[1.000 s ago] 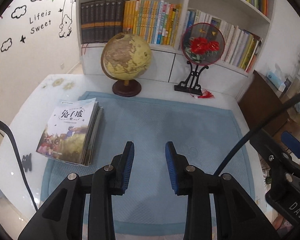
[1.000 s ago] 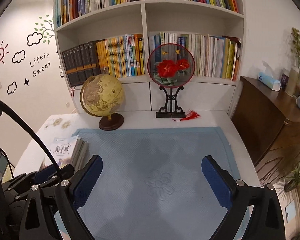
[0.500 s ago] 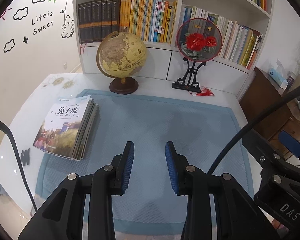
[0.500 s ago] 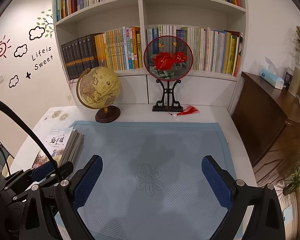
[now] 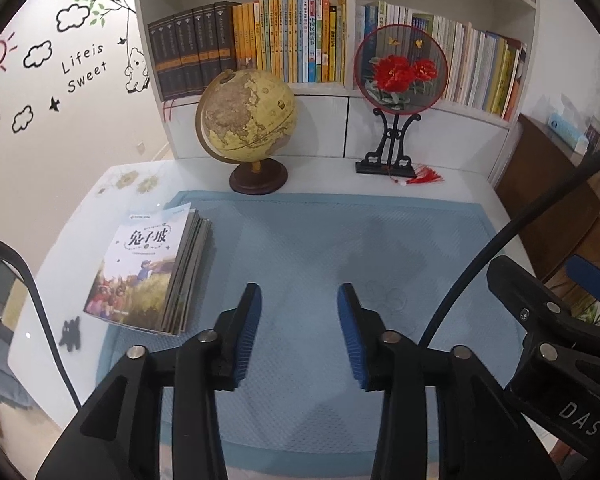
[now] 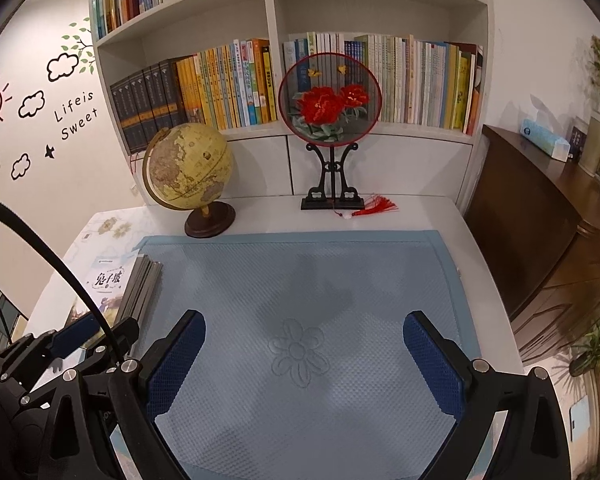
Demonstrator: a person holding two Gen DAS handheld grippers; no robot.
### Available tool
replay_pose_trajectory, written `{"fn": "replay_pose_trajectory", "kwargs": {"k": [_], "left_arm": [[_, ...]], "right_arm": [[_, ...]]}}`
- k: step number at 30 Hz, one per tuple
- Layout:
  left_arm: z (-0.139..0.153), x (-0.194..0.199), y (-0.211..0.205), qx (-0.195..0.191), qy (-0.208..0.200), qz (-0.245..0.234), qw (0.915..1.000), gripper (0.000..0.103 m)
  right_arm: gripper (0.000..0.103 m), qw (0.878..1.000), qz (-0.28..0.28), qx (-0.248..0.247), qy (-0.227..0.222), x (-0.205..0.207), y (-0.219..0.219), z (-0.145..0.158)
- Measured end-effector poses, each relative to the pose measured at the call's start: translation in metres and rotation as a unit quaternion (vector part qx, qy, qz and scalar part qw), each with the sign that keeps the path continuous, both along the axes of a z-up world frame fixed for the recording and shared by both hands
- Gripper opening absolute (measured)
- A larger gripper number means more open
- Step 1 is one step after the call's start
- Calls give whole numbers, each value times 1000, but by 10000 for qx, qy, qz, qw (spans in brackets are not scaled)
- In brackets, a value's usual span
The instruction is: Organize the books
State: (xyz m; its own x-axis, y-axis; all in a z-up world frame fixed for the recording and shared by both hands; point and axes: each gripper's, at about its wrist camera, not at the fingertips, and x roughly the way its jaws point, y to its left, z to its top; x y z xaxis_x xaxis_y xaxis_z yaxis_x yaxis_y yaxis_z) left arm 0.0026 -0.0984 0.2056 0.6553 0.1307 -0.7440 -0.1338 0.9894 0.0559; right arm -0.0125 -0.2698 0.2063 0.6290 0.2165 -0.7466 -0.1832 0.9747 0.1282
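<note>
1. Left wrist view: my left gripper (image 5: 298, 332) hangs over the blue mat (image 5: 379, 240), its jaws spreading with nothing between them. The stack of books (image 5: 148, 272) lies flat at centre left of the frame, on the mat's left edge, just left of the left fingertip.
2. The stack's long axis runs from lower frame toward the globe (image 5: 246, 118); its right-hand long edge faces my fingers.
3. I judge the left gripper the nearer one, so the reach should be its job.
4. Right wrist view: my right gripper (image 6: 303, 364) stands wide apart, empty, above the mat's stitched flower (image 6: 296, 350).
5. This view shows the left gripper beside the books at lower left, partly hiding them; only the left view shows the whole cover.
</note>
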Motion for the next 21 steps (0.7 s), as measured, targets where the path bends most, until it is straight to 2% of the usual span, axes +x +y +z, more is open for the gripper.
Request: {"fn": "replay_pose_trajectory", "kwargs": {"k": [5,10,21], "left_arm": [[-1,3,1,74,4,-62,10000,63],[1,3,0,146,-22,-112,9998,67],[-6,3,6,44,171,-202,9996,67]], "right_arm": [[99,10000,-62,-1,19,0,1,-1],[99,9998,-156,38,92,3,-2,-4],[99,9997,-146,-93,158,3,8,-7]]}}
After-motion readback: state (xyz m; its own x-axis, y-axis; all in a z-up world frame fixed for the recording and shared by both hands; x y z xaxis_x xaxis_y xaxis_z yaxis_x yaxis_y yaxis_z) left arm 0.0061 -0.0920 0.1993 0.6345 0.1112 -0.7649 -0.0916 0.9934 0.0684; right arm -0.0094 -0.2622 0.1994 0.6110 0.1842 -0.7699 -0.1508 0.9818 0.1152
